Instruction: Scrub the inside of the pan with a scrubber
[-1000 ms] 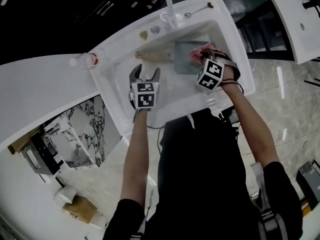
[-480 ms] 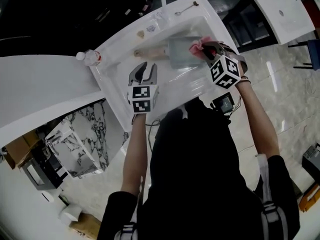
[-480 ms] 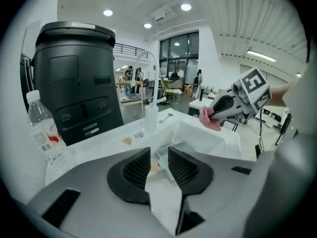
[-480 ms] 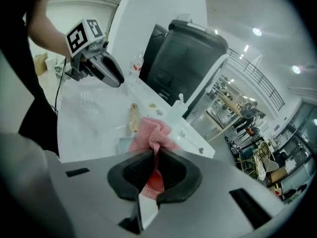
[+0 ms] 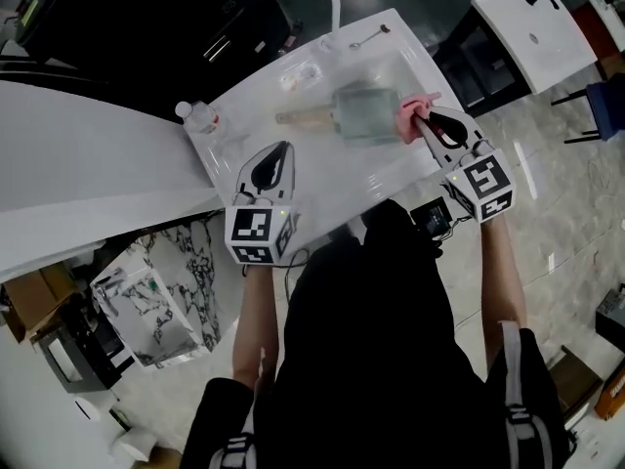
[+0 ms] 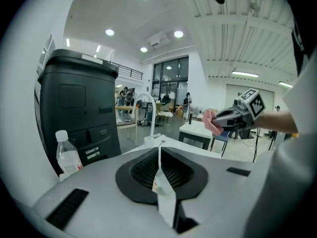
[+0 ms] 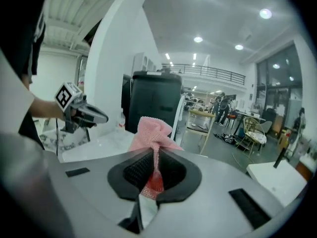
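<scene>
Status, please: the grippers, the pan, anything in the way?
Left gripper shut, empty. Right gripper shut on pink scrubber, beside the pan. Pan in sink, nothing blocking.

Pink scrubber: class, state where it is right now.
In the head view, the pink scrubber sits on the right, pinched in the right gripper, and shows just past the pan on its right edge.

Both bare forearms reach forward from black short sleeves, the left arm (image 5: 256, 311) nearly straight ahead and the right arm (image 5: 500, 277) angled outward. The left hand-held gripper (image 5: 274, 158) is held level, its jaws closed flat against each other. The right hand-held gripper (image 5: 427, 128) points inward toward the left one, held well apart from it, its jaws clamped on a bunched pink scrubber (image 7: 151, 132).
</scene>
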`<state>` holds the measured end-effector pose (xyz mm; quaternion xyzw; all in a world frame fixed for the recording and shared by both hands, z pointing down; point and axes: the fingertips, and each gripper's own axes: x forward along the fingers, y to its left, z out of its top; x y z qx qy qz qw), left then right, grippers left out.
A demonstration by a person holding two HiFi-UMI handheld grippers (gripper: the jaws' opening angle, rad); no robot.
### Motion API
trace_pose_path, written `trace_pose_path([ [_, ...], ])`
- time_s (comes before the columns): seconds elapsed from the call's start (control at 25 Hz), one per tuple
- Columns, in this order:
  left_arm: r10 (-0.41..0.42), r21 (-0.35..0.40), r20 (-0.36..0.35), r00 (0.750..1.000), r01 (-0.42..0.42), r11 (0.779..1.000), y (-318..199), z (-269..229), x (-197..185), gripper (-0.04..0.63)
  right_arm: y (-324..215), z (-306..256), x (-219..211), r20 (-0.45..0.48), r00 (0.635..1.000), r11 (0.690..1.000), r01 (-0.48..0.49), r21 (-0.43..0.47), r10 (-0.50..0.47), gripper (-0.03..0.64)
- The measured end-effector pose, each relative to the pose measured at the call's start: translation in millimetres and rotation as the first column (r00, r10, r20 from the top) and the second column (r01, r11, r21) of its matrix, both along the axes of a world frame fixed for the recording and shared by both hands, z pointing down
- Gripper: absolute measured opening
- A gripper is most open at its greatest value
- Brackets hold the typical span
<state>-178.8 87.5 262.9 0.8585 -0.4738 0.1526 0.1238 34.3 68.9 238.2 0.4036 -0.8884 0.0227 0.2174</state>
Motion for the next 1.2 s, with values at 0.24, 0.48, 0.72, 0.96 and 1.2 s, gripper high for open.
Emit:
trace_pose_path([
  [0.24, 0.016, 0.092, -0.075, 0.997, -0.009, 0.996, 22.7, -57.4, -11.3, 0.043, 34.7, -62.9, 6.8, 0.343, 0.935, 0.995, -0.103, 0.011, 0.093, 0.037],
  [0.48, 0.033, 0.127, -0.112, 0.993, -0.018, 0.992, 34.0, -79.7, -17.2, 0.043, 59.9, -81.4, 14.1, 0.428, 0.894, 0.989, -0.150, 0.007, 0.132, 0.035],
  [0.72, 0.027, 0.109, -0.108, 0.994, -0.016, 0.994, 37.0, -79.2, -24.4, 0.043, 72.5, -96.1, 7.4, 0.448, 0.889, 0.994, -0.113, 0.011, 0.096, 0.035],
  [0.96, 0.046, 0.103, -0.107, 0.993, -0.035, 0.994, 42.1, -80.0, -20.3, 0.043, 80.6, -101.6, 3.5, 0.417, 0.905, 0.994, -0.105, 0.033, 0.081, 0.035],
  [1.2, 0.054, 0.107, -0.112, 0.992, -0.042, 0.993, 43.9, -84.7, -19.1, 0.043, 82.6, -101.6, 2.1, 0.413, 0.907, 0.993, -0.110, 0.034, 0.086, 0.035],
])
